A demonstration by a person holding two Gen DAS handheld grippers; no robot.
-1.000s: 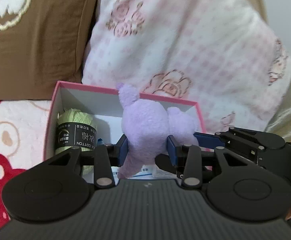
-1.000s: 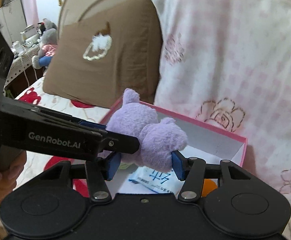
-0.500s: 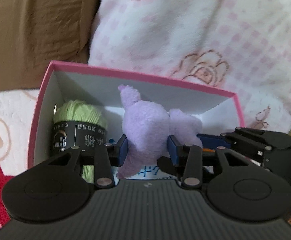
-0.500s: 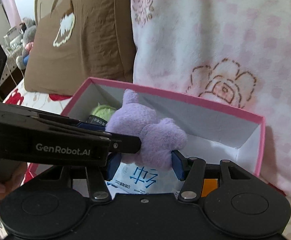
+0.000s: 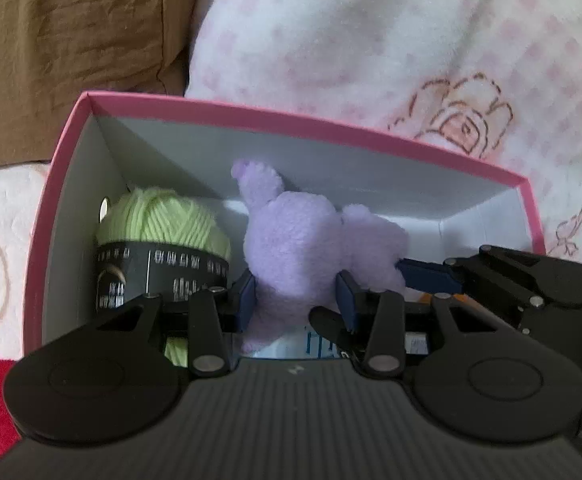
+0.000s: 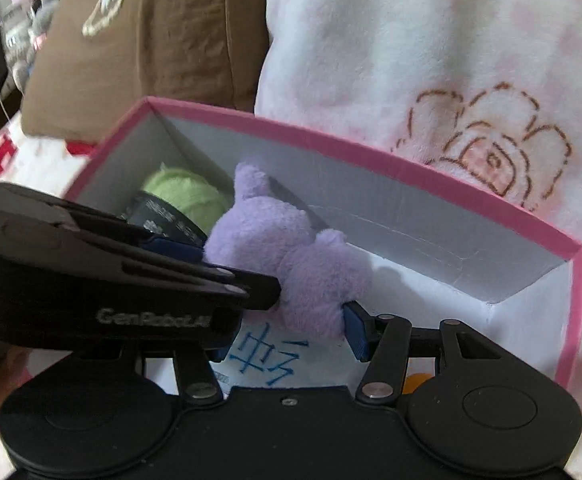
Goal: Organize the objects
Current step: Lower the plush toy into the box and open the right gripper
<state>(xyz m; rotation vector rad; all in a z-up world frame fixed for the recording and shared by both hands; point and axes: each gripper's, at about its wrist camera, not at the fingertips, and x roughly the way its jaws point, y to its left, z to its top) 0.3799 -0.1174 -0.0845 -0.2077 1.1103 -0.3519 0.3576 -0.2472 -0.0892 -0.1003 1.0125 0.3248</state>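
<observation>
Left claw (image 5: 295, 298) – clamped on purple plush (image 5: 303, 248) | right claw (image 6: 291, 326) – gripping same plush inside pink box (image 5: 331, 126)

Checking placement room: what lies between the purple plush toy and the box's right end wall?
Bare white floor, seen in the right wrist view, between the purple plush toy and the pink box end wall.

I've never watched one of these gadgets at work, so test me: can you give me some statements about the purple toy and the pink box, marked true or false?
1. Both grippers clamp the purple plush toy. True: the left gripper and the right gripper each squeeze it.
2. The pink box is empty. False: it holds a green yarn ball and a white packet.
3. The yarn wears a black label. True.
4. The toy lies flat on the box floor. False: it hangs between the pads, over the box.
5. The box has a lid on. False: it is open.
</observation>
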